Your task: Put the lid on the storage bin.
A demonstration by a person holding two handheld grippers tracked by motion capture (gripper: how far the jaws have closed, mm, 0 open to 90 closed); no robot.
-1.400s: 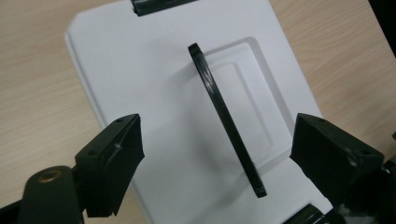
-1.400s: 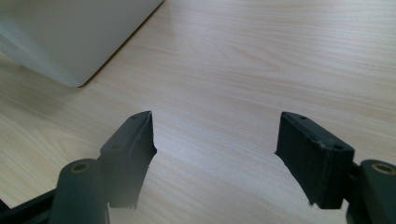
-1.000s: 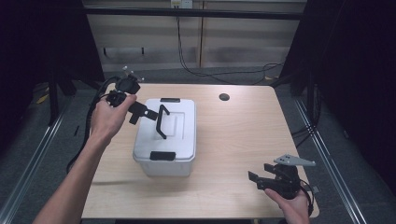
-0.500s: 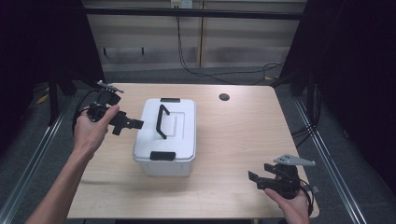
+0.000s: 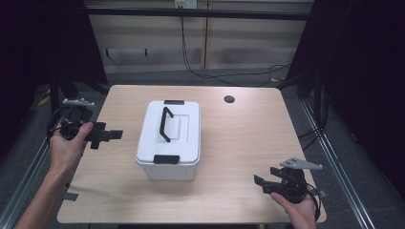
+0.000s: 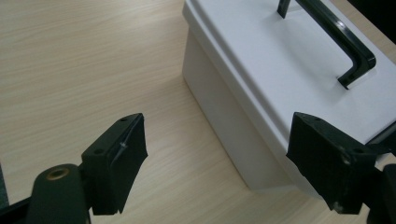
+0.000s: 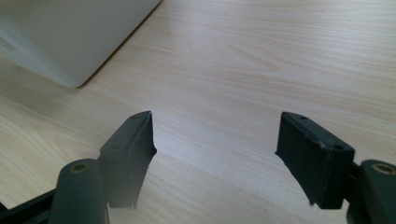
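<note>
A white lidded box [image 5: 169, 138] with a black handle [image 5: 165, 124] and black latches at its two ends stands in the middle of the wooden table [image 5: 248, 138]. My left gripper [image 5: 106, 135] hovers open at the table's left edge, a short way left of the box, its jaws pointing toward it. In the left gripper view the box [image 6: 261, 60] and its handle [image 6: 336, 32] lie beyond the open left gripper [image 6: 215, 135]. My right gripper [image 5: 265, 180] rests open near the front right corner. The right gripper view has the box's lower corner [image 7: 70, 32] far off the open right gripper [image 7: 215, 135].
A small dark round hole [image 5: 229, 99] sits in the tabletop at the back right. Cables [image 5: 224, 78] run across the floor behind the table. Bare wood lies to the right of the box and in front of it.
My left gripper has drawn back leftward from the box's handle to the table's left edge, with nothing in its jaws. The box and the right gripper have stayed put.
</note>
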